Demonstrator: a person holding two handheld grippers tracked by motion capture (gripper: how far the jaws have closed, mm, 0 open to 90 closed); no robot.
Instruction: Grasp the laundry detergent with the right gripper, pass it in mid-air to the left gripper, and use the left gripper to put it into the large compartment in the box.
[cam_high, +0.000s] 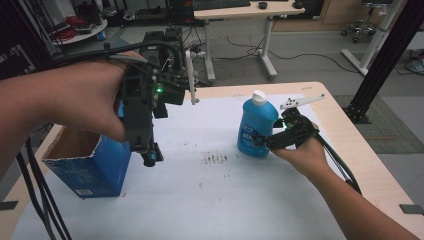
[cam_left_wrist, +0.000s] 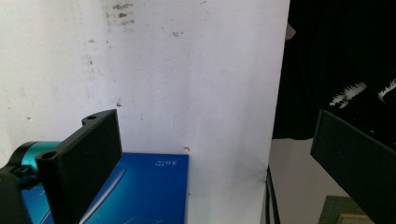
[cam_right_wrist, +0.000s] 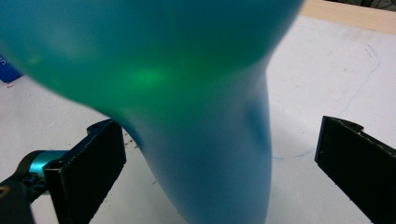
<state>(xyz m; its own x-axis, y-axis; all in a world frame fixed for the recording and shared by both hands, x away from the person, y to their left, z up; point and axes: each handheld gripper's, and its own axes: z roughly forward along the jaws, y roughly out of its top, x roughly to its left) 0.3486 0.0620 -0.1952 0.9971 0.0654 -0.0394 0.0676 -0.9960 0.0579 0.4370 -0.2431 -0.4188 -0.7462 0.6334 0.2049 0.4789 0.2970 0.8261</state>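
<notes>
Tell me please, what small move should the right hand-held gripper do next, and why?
Probably close on the blue bottle. The right hand-held gripper has its jaws open on either side of the bottle's narrow part, apparently not yet gripping it.

Table (cam_high: 345, 130) w/ a paper sheet (cam_high: 200, 200) over most of its top. Open box (cam_high: 87, 162) stands at the sheet's left edge, bottle (cam_high: 256, 127) upright toward the right, well apart from the box, smudge marks (cam_high: 215, 158) between them. Left gripper (cam_high: 148, 157) hangs above, just right of the box; right gripper (cam_high: 260, 140) is at the bottle's right side, jaws either side of it; desk (cam_high: 235, 11) & stool (cam_high: 367, 22) stand behind the table.
</notes>
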